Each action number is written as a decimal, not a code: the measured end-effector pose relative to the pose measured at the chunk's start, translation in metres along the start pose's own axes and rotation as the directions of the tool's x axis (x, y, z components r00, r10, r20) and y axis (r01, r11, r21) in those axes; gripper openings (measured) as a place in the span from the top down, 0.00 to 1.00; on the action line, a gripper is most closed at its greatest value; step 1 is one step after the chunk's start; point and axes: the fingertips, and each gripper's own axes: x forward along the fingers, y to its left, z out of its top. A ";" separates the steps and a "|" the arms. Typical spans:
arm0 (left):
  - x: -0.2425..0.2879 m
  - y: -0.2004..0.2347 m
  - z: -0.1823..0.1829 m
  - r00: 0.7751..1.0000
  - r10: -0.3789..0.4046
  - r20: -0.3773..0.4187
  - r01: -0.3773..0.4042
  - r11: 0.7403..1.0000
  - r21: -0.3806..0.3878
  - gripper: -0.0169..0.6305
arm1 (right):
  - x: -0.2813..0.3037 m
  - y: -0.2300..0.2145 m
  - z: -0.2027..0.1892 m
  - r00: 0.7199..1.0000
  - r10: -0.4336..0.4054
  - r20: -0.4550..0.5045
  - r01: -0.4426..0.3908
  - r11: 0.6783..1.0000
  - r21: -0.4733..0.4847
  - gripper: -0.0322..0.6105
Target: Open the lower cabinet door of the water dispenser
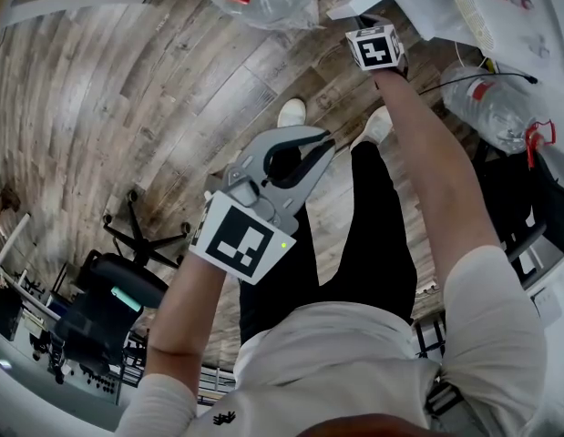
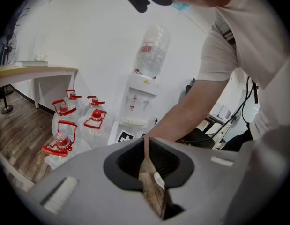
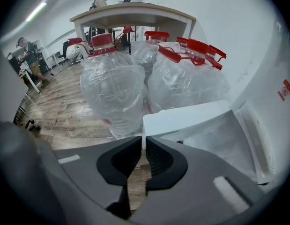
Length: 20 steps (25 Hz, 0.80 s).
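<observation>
The cabinet door (image 3: 187,118), ajar at the far right beside the water bottles (image 3: 116,88), is pinched at its free edge by the right gripper (image 3: 144,142); pull along the hinge's arc without twisting. The left gripper (image 2: 145,144) is pressed together, empty

No word or number can be read anywhere. The cube (image 1: 240,241) on the left claw (image 1: 320,146) bears a black-and-white square marker, and so does the cube (image 1: 374,47) on the right claw (image 3: 143,144). The red and white label (image 2: 145,50) on the bottle (image 2: 152,41) atop the dispenser (image 2: 137,104) is blurred. The red sticker (image 3: 286,89) on a white panel and the black logo (image 1: 224,417) on the shirt are too small to read.
</observation>
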 end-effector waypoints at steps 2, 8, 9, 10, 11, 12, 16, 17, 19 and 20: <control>-0.001 0.000 0.000 1.000 -0.001 -0.001 0.001 1.000 -0.001 0.88 | 0.002 0.000 -0.003 1.000 0.003 -0.008 -0.003 1.000 0.001 0.90; -0.002 -0.006 0.006 1.000 -0.015 -0.001 0.015 1.000 0.012 0.88 | -0.007 0.006 0.001 1.000 0.018 0.001 -0.018 1.000 0.015 0.90; -0.002 -0.007 0.010 1.000 -0.018 0.001 0.018 1.000 0.019 0.88 | -0.010 0.009 0.003 1.000 0.028 0.006 -0.028 0.999 0.019 0.90; -0.003 -0.008 0.013 1.000 -0.020 0.000 0.020 0.999 0.028 0.88 | -0.015 0.013 0.006 0.999 0.034 0.014 -0.035 0.999 0.023 0.90; -0.004 -0.010 0.018 1.000 -0.022 0.000 0.022 0.999 0.036 0.88 | -0.022 0.018 0.010 0.999 0.039 0.024 -0.040 0.999 0.027 0.90; -0.006 -0.012 0.023 1.000 -0.024 0.002 0.024 0.999 0.043 0.88 | -0.028 0.022 0.012 0.998 0.046 0.035 -0.047 0.998 0.030 0.90; -0.010 -0.022 0.049 0.999 -0.042 0.026 0.040 0.995 0.090 0.88 | -0.069 0.031 0.027 0.996 0.065 0.065 -0.065 0.998 -0.008 0.90; -0.012 -0.025 0.055 0.998 -0.049 0.030 0.045 0.994 0.097 0.88 | -0.081 0.033 0.028 0.995 0.071 0.070 -0.070 0.997 -0.016 0.90; -0.016 -0.033 0.067 0.997 -0.063 0.040 0.058 0.992 0.112 0.88 | -0.103 0.038 0.026 0.993 0.086 0.079 -0.085 0.996 -0.020 0.91; -0.017 -0.037 0.072 0.996 -0.072 0.047 0.065 0.990 0.124 0.88 | -0.113 0.039 0.024 0.992 0.093 0.086 -0.092 0.996 -0.016 0.91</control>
